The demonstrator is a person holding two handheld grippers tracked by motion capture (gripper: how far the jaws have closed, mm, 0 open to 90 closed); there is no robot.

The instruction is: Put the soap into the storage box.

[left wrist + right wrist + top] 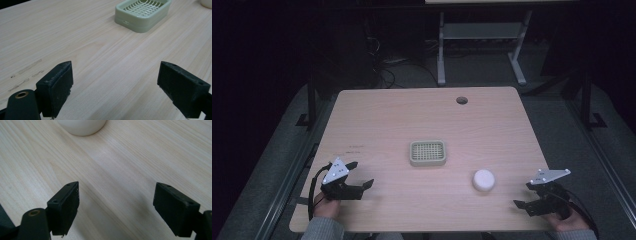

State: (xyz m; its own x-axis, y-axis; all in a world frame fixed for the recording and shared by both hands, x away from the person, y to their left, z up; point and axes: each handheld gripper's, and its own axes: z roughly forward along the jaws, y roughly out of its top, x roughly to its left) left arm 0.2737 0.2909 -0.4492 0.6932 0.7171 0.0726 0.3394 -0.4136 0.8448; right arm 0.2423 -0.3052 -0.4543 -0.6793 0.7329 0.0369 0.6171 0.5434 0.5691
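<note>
Pale wooden table (377, 115) bearing green soap dish (427, 153), white soap (483, 179).

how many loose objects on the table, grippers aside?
2. A green soap dish sits near the table's centre; a white round soap lies nearer the right gripper. Nothing seems hidden.

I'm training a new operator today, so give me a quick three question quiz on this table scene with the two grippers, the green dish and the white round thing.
1. True or false: the white round soap bar lies inside the green soap dish.
2. Which gripper is nearer the soap bar: A) left gripper B) right gripper?
3. Fill in: both grippers' jaws stand ____ with nothing between them.

Key: 1. False, it rests on the wooden table, apart from the dish. 2. B. 3. open.
</note>
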